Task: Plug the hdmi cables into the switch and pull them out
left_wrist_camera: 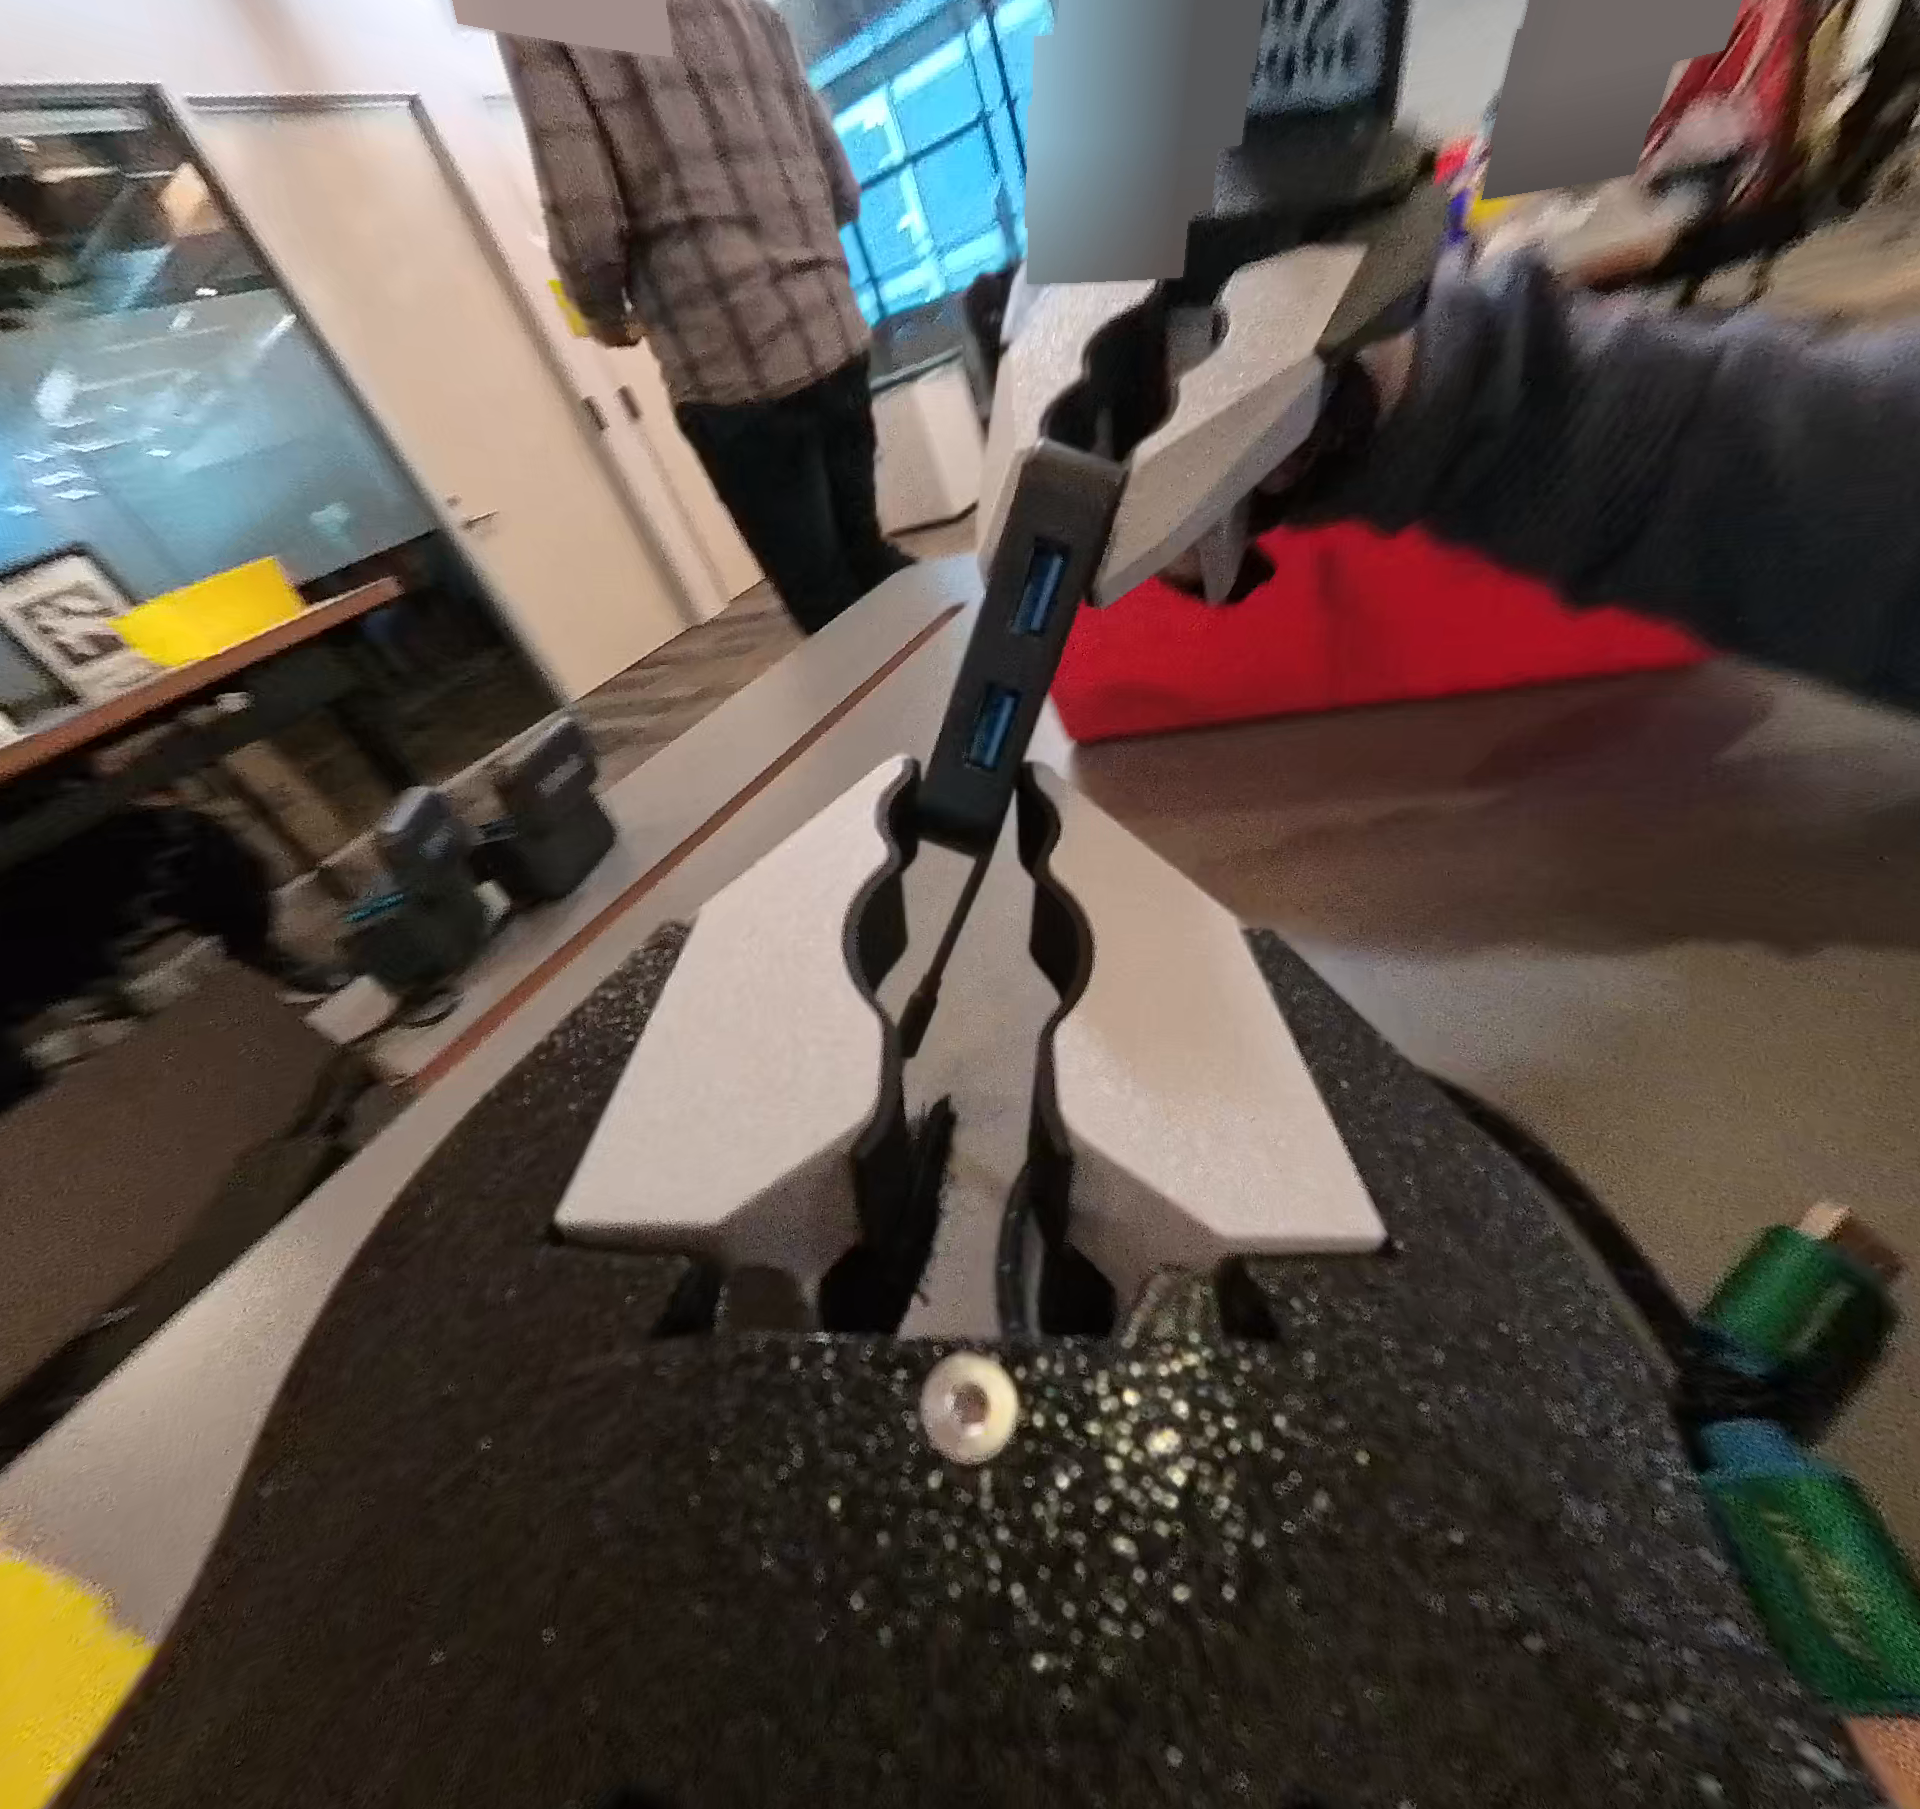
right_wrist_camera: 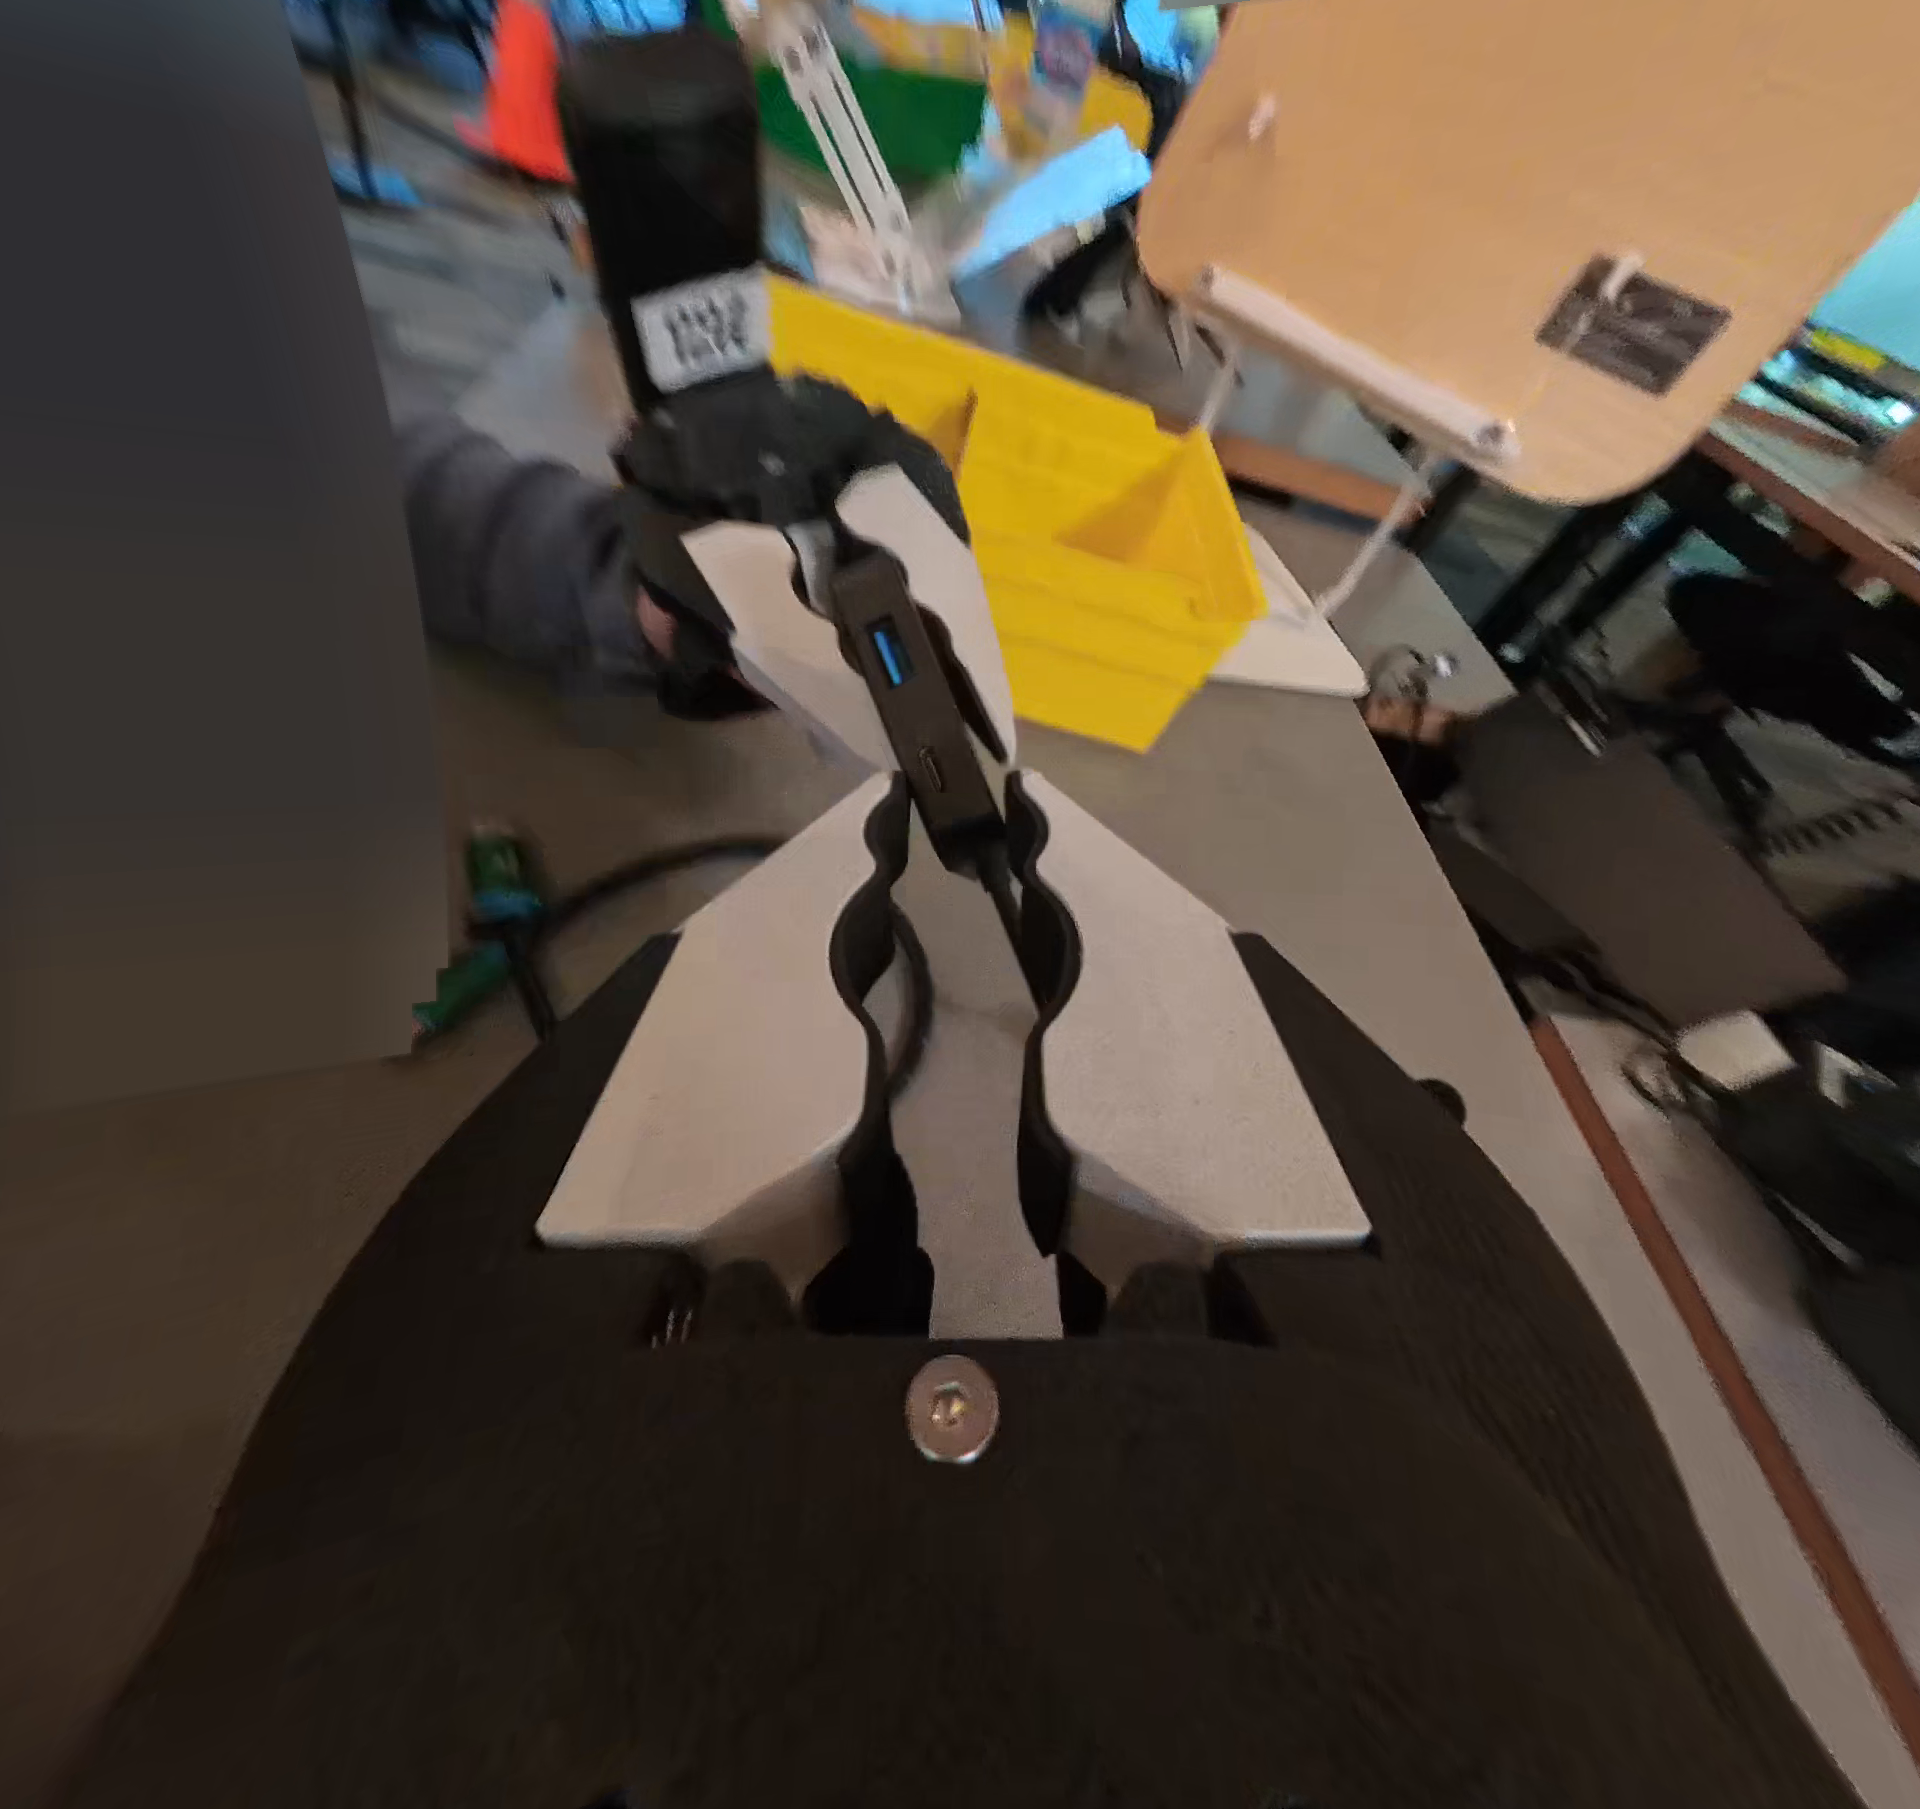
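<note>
Above the grey table (right_wrist_camera: 1226, 855), a dark slim switch (left_wrist_camera: 1003, 658) with two blue ports hangs in the air, held at both ends. On that table, well behind, sit stacked yellow bins (right_wrist_camera: 1101, 554), and a red cloth (left_wrist_camera: 1351, 627) lies on the far side. Left gripper (left_wrist_camera: 968, 803) has its jaws clamped on the switch's near end, where a thin black cable (left_wrist_camera: 940, 959) trails back between its fingers. Right gripper (right_wrist_camera: 956, 803) pinches the opposite end.

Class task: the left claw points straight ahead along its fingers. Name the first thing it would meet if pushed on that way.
Probably the right claw, which grips the far end of the switch that the left claw holds; depth is unclear.
</note>
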`<state>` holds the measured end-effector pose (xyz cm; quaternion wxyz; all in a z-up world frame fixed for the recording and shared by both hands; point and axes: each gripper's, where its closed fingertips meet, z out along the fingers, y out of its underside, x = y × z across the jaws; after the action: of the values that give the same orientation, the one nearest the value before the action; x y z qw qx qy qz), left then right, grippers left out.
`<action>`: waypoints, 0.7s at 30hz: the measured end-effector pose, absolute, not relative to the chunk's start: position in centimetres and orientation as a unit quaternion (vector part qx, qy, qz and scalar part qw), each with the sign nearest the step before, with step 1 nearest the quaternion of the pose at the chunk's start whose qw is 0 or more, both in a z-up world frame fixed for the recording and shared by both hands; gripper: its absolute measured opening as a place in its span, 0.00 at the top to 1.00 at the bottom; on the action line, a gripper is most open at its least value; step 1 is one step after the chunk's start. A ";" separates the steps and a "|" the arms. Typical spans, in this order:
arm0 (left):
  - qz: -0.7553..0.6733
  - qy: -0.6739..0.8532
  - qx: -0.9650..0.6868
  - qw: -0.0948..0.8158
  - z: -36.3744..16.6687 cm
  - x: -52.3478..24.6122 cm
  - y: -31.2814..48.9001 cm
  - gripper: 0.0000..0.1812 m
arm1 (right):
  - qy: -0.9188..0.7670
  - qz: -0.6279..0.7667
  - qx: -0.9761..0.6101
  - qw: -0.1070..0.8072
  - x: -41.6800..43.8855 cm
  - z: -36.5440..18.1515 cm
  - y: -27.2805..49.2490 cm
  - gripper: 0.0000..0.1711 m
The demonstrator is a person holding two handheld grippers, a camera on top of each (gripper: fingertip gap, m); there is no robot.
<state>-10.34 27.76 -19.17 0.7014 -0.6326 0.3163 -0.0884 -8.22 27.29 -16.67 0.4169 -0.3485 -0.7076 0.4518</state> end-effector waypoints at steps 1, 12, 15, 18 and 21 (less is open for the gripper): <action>-0.060 0.323 -0.637 0.698 -19.3 -10.5 27.9 0.91 | -0.717 0.423 -0.359 0.423 -8.2 -17.1 27.8 0.90; 0.122 0.361 -0.677 0.630 -21.6 -12.1 29.3 0.94 | -0.795 0.159 -0.370 0.454 -9.8 -19.3 28.7 0.78; 0.142 0.373 -0.672 0.624 -21.7 -12.2 29.2 0.93 | -0.818 0.094 -0.339 0.454 -10.7 -19.9 27.9 0.82; 0.142 0.369 -0.661 0.637 -21.3 -12.1 29.1 0.93 | -0.824 0.024 -0.319 0.468 -11.0 -19.9 28.4 0.90; 0.080 0.316 -0.618 0.715 -18.2 -12.0 28.3 0.90 | -0.798 0.071 -0.312 0.510 -11.3 -17.9 28.1 0.91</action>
<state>-12.04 28.34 -18.20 0.7155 -0.6180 0.3158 0.0798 -11.27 28.06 -17.88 0.5099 -0.3123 -0.7984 0.0708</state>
